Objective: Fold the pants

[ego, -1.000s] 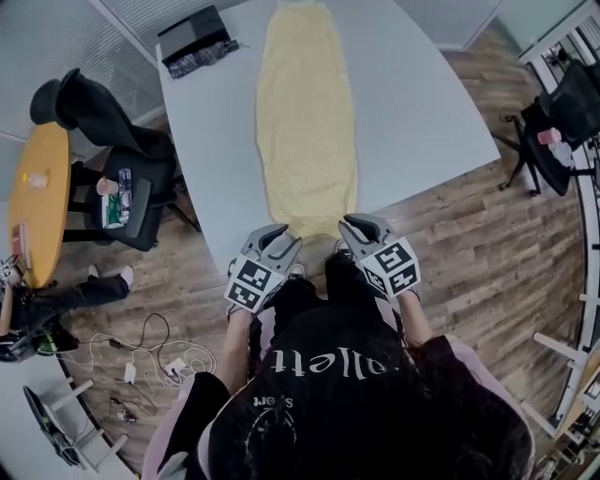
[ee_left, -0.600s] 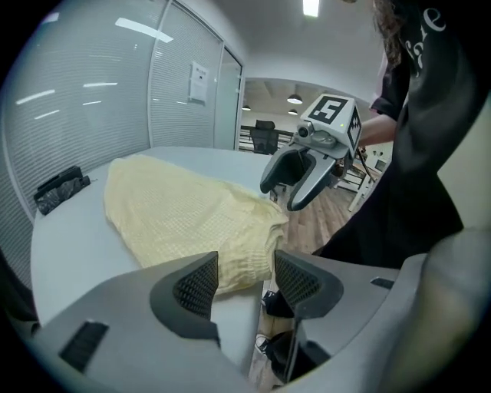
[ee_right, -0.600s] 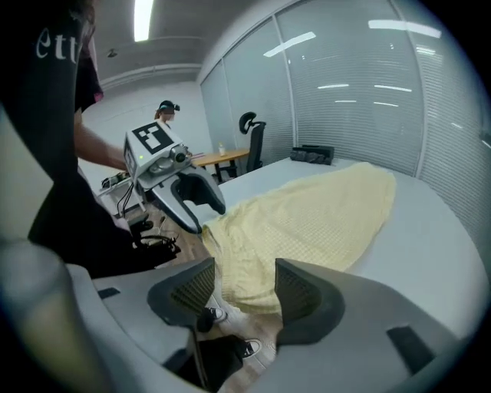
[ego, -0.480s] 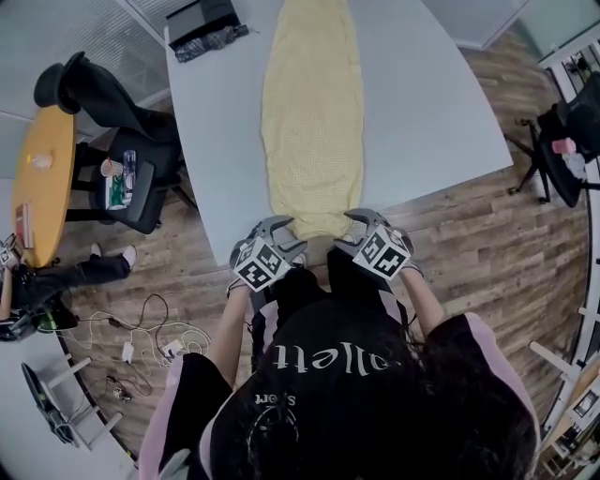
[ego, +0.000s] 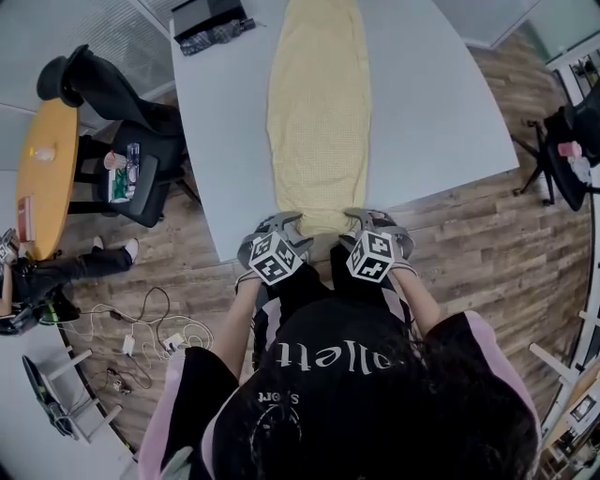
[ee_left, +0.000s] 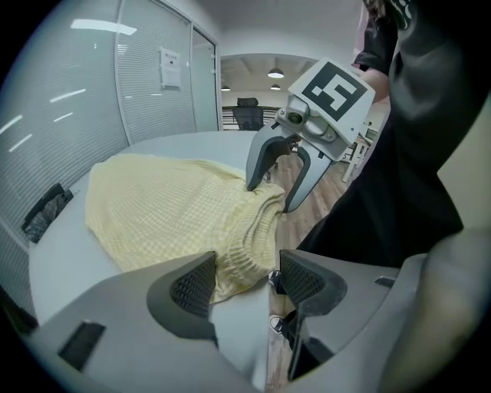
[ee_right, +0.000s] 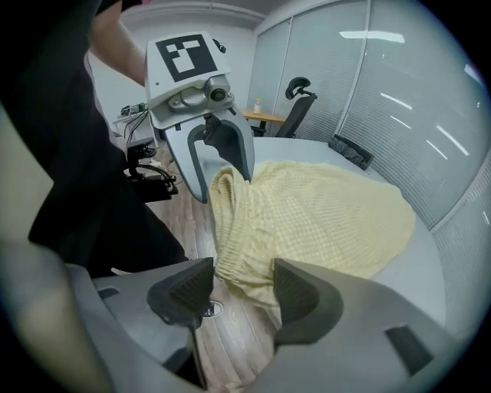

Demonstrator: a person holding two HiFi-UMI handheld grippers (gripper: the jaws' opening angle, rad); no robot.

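Moved down and in toward the near edge of the table since a second ago, the left gripper point(ego: 283, 223) and the right gripper point(ego: 368, 217) are now held side by side at the near end of the pants point(ego: 317, 103). Before, they were seen a little back from it and tipped outward. Each marker cube is now turned more flat toward the head view. The jaws of both grippers have just been opening and are now spread wide apart. In the left gripper view, the ribbed waistband point(ee_left: 245, 246) is seen lying between the two dark pads, but it is not pinched by them. The same is seen in the right gripper view: the waistband is bunched up between the open pads and nothing is squeezed. The pants are pale yellow and are laid out long on the white table point(ego: 422, 94), from the far side to the near edge. The waistband end is hung a little over that edge, between the two grippers. The pants are found in the same place as before. A dark bundle point(ego: 208, 19) is seen at the far corner of the table, well apart from the pants. A black chair point(ego: 141, 197) is set beside the table on the wood floor.
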